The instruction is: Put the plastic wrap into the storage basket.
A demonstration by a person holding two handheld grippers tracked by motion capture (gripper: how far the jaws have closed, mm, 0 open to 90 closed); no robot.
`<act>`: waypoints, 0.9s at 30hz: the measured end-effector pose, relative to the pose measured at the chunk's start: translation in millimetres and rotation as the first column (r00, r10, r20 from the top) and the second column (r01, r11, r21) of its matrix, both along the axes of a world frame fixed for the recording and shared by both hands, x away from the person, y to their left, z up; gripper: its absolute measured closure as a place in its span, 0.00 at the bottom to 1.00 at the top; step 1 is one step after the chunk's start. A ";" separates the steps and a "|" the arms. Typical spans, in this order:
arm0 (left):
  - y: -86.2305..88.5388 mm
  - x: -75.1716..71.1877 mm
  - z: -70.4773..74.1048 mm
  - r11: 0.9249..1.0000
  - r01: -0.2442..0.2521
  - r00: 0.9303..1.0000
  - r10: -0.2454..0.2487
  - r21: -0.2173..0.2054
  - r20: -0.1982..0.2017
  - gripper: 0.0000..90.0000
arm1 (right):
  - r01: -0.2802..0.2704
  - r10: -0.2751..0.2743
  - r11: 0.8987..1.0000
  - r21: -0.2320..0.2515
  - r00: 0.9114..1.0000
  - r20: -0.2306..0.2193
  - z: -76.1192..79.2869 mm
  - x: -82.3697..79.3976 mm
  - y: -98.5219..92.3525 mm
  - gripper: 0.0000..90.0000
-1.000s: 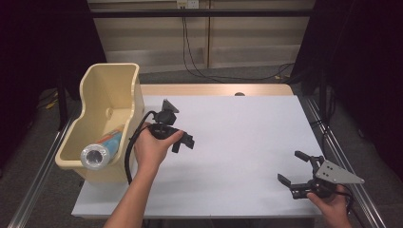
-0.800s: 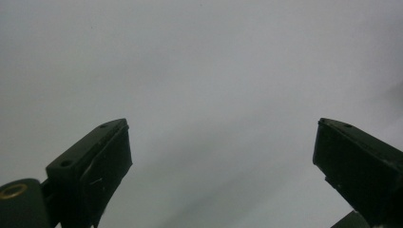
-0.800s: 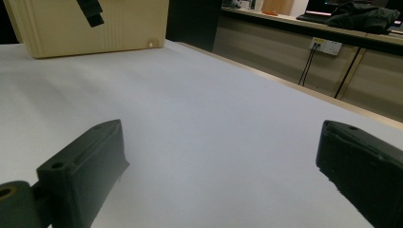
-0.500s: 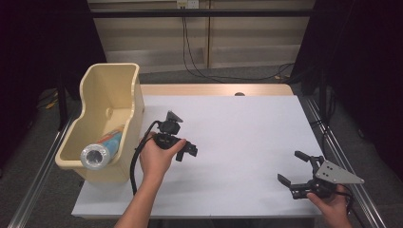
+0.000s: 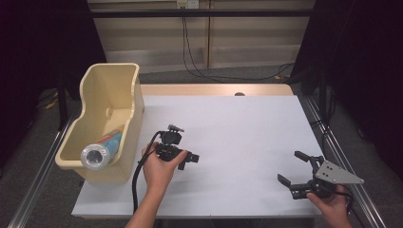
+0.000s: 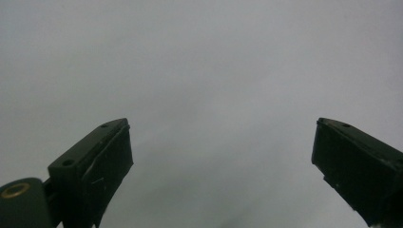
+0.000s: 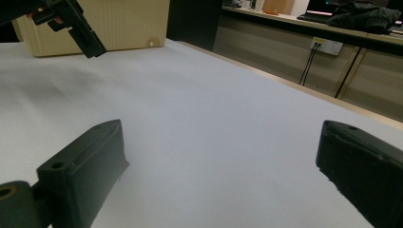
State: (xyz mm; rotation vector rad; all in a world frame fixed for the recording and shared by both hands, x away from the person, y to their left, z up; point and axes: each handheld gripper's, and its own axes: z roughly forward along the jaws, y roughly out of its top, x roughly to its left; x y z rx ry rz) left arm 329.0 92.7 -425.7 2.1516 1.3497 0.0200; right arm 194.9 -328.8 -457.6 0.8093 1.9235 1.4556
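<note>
My left gripper point(image 5: 189, 157) is held low over the white table point(image 5: 237, 123), just right of a cream plastic bin point(image 5: 124, 85). Its jaws stand wide apart in the left gripper view point(image 6: 221, 156), with bare white surface between them. Inside the bin lies a bottle point(image 5: 100, 151) with a shiny round end and a blue and orange label. My right gripper point(image 5: 293, 167) rests near the table's front right corner, open and holding nothing. The right gripper view looks across the table between its own spread jaws point(image 7: 221, 166) to the left gripper point(image 7: 81, 31) and the bin point(image 7: 128, 21).
A black cable point(image 5: 139, 178) trails from the left gripper along the forearm. Metal rails point(image 5: 332, 142) run along both sides of the table. A wooden strip point(image 5: 214, 89) borders the far edge, with wall sockets and cables beyond it.
The left hand has carried its gripper a little away from the bin, toward the near edge and to the right. The right gripper has stayed put.
</note>
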 end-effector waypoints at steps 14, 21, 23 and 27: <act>7.0 -14.8 -16.6 0.998 0.009 0.979 0.003 -0.059 0.206 0.07 | -0.006 0.006 1.000 -0.006 1.000 -0.006 -1.7 0.9 1.6 0.02; 10.4 -22.0 -15.7 0.995 0.029 0.944 0.003 -0.093 0.329 0.08 | -0.007 0.007 1.000 -0.012 1.000 -0.010 -2.8 1.9 2.4 0.02; 12.0 -24.2 -15.1 0.994 0.030 0.932 0.011 -0.107 0.363 0.08 | -0.009 0.009 1.000 -0.012 1.000 -0.009 -2.6 2.1 2.5 0.02; 15.2 -27.2 -14.9 0.992 0.034 0.916 0.016 -0.118 0.402 0.07 | -0.009 0.009 1.000 -0.012 1.000 -0.009 -2.8 0.8 2.6 0.02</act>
